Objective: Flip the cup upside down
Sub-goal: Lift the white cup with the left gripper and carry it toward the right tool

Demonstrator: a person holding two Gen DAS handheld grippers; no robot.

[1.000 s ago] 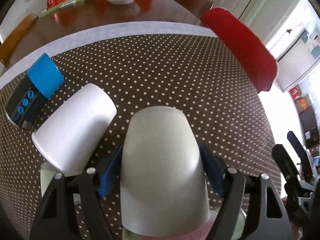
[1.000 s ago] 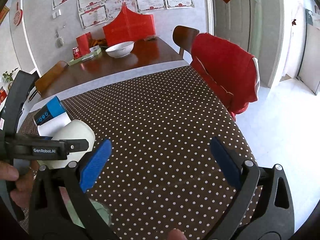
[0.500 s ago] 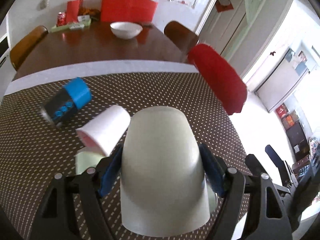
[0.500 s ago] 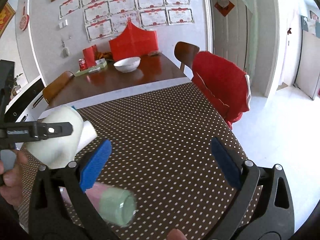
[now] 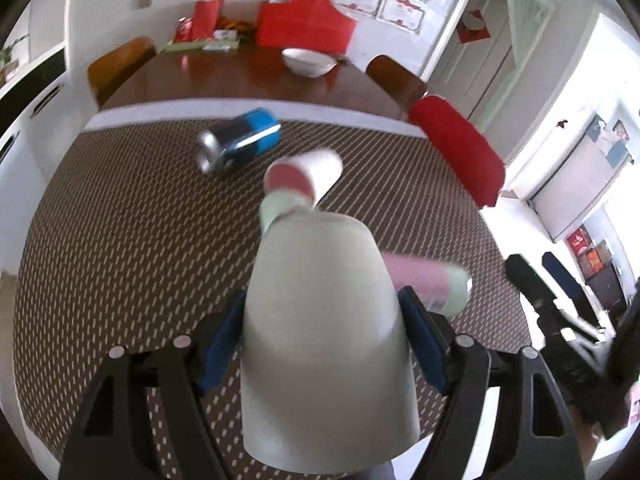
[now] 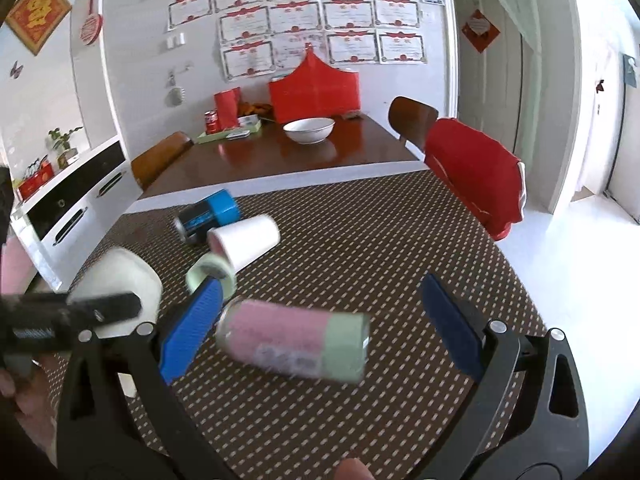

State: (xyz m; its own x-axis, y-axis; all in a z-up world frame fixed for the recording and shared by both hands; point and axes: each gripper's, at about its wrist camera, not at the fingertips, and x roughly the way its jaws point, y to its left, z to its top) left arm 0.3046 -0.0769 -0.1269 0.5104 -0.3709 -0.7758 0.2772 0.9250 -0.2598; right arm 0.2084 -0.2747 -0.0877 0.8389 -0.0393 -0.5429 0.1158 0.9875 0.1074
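Observation:
My left gripper (image 5: 324,344) is shut on a white cup (image 5: 324,340), held above the dotted tablecloth with its closed base pointing away from the camera. The same cup (image 6: 120,284) shows at the left of the right wrist view, clamped in the left gripper. My right gripper (image 6: 320,328) is open and empty, hovering over the table with a pink and green bottle (image 6: 296,340) lying on its side between its fingers' line of sight.
A second white cup (image 6: 244,242) lies on its side beside a pale green cup (image 6: 212,276) and a blue and black bottle (image 6: 208,216). The pink bottle (image 5: 428,280) lies right of the held cup. A red-covered chair (image 6: 476,184) stands at the table's right edge. A white bowl (image 6: 309,129) sits far back.
My left gripper has lifted and tilted back with the white cup, so the lying cups and bottles now appear farther away. The right gripper has risen too and stays open.

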